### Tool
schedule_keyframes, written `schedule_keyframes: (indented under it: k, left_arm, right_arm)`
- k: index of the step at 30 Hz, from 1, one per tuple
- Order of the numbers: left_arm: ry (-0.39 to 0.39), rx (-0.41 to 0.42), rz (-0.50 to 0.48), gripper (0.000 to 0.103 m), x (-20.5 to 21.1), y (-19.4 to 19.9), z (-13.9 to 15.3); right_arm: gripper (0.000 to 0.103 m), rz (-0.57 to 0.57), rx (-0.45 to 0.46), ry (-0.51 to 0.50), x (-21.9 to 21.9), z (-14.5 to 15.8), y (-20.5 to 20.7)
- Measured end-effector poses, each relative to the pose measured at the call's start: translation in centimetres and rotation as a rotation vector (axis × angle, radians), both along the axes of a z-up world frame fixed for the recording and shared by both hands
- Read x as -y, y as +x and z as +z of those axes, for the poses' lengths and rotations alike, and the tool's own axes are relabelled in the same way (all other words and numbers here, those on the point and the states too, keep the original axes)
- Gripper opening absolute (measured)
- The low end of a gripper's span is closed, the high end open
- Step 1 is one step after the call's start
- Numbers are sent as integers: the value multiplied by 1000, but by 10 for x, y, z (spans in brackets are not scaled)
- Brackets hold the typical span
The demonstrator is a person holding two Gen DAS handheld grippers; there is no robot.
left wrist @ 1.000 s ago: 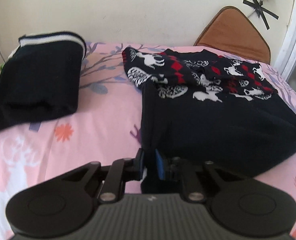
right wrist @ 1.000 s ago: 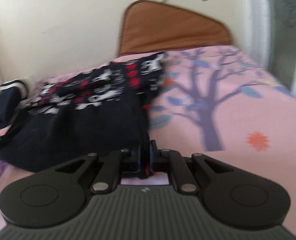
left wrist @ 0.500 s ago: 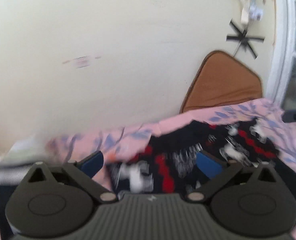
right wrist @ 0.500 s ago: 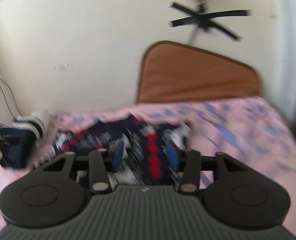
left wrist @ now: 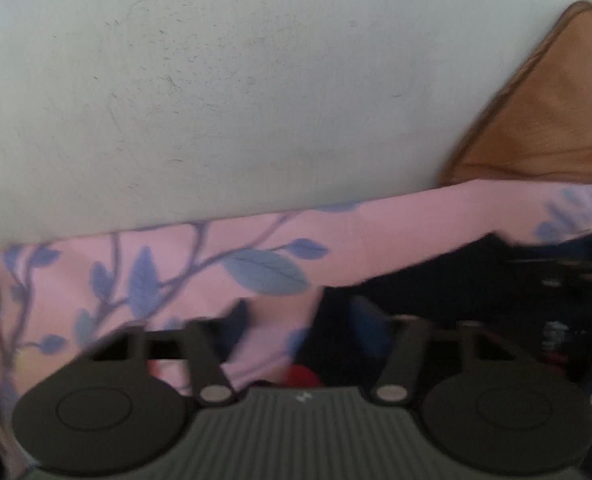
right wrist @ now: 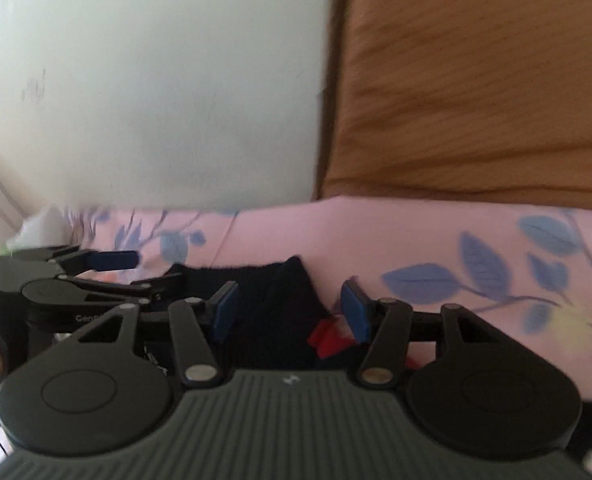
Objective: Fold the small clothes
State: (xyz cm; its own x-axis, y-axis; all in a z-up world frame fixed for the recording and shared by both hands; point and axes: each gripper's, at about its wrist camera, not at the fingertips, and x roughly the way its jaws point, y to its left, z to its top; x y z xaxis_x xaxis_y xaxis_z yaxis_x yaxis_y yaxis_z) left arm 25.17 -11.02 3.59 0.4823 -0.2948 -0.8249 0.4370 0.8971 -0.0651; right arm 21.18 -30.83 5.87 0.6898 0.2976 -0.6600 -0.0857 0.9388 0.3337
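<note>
The dark sweater with red and white pattern (left wrist: 476,280) lies on the pink bed near the wall; its far edge shows in the right wrist view (right wrist: 280,304) too. My left gripper (left wrist: 302,328) is open, low over the sweater's left far corner, holding nothing. My right gripper (right wrist: 288,312) is open over the sweater's right far corner, a dark fold between its blue pads, not gripped. The left gripper also shows in the right wrist view (right wrist: 96,276), open, to the left.
The pink bedsheet with blue leaves (left wrist: 176,264) runs up to a pale wall (left wrist: 216,80). A brown cushion (right wrist: 476,80) leans on the wall at the right. Something white (right wrist: 36,228) lies at the far left by the wall.
Both grippers were shut on the sweater's near hem, carried it toward the wall and opened. They now sit open, low over the sweater's far edge.
</note>
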Motion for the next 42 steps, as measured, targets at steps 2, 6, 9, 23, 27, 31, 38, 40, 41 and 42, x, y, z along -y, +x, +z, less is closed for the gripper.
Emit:
schedule_keyframes:
  k: [2,6,9,23,27,31,38,40,41,42]
  left_arm:
    - [-3,9,4,9,-1,-12,10]
    - [-44,112,-17,9,-12,-62,51]
    - [-146,171,-43,9,-35,-117,87]
    - [-283,144,-126,9,-109,-341,59]
    - [-264,109,-140,18,-110,-359,29]
    - [-232,179,-111,57,-122,-372,41]
    - [-351,387,-18,93,-148,-368,83]
    - [-302,379,-1,93,-133,-343,73]
    - [-273,353,2,93,-124,-329,66]
    - [-250,321,8,92,-117,-314,56]
  right_arm:
    - [13,4,26,-57,-8,5,-7]
    - [12,13,112,-49,-9,40,-50]
    - [11,51,179,-69,-12,69,-105]
    - [11,65,227,-153,-74,17,-348]
    - [11,-9,201,-114,-76,-14,-359]
    - [29,14,208,-139,-84,-19,-365]
    - [44,-13,376,-81,-69,33,-373]
    - [45,-66,398,-49,-71,37,-348]
    - [50,-83,405,-28,-71,35,-335]
    - [59,-104,402,-4,-72,30,-321]
